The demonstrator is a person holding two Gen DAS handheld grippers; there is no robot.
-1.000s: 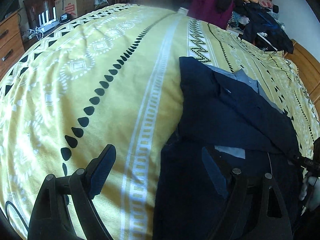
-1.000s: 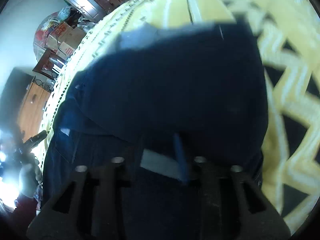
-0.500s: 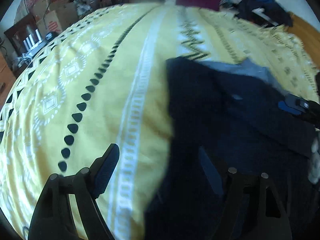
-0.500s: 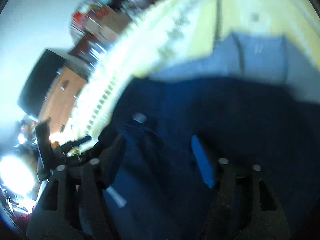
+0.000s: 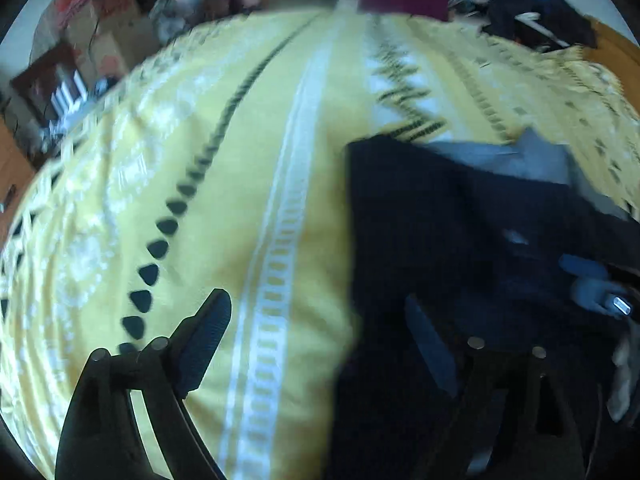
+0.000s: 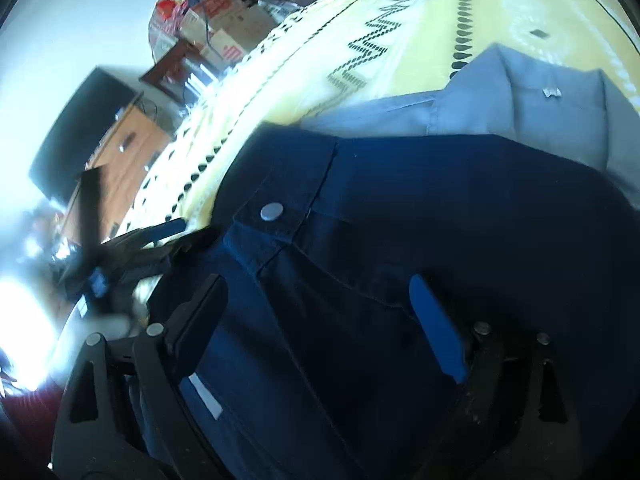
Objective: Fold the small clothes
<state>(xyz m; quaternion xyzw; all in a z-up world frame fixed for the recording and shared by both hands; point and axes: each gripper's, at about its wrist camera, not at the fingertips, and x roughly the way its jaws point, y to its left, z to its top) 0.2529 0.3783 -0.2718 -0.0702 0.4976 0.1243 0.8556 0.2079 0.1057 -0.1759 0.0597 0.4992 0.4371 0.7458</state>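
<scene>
Both grippers, left gripper (image 5: 316, 344) and right gripper (image 6: 320, 320), now spread, released navy shirt (image 6: 400, 260); collar far.

Right tongs (image 6: 316, 320): a second ago nearly closed on the dark navy button-front garment (image 6: 420, 240), fingers close together; now spread wide, with nothing between them, above the cloth.
Right view: earlier filled by the navy fold against the yellow patterned bedspread (image 6: 400, 12); now tilted, showing the garment's snap button (image 6: 271, 211) and pale blue inner lining (image 6: 520, 100).
Left tongs (image 5: 320, 344): spread as wide, but the view has turned blurred and the garment's left edge sits nearer the frame's middle.
</scene>
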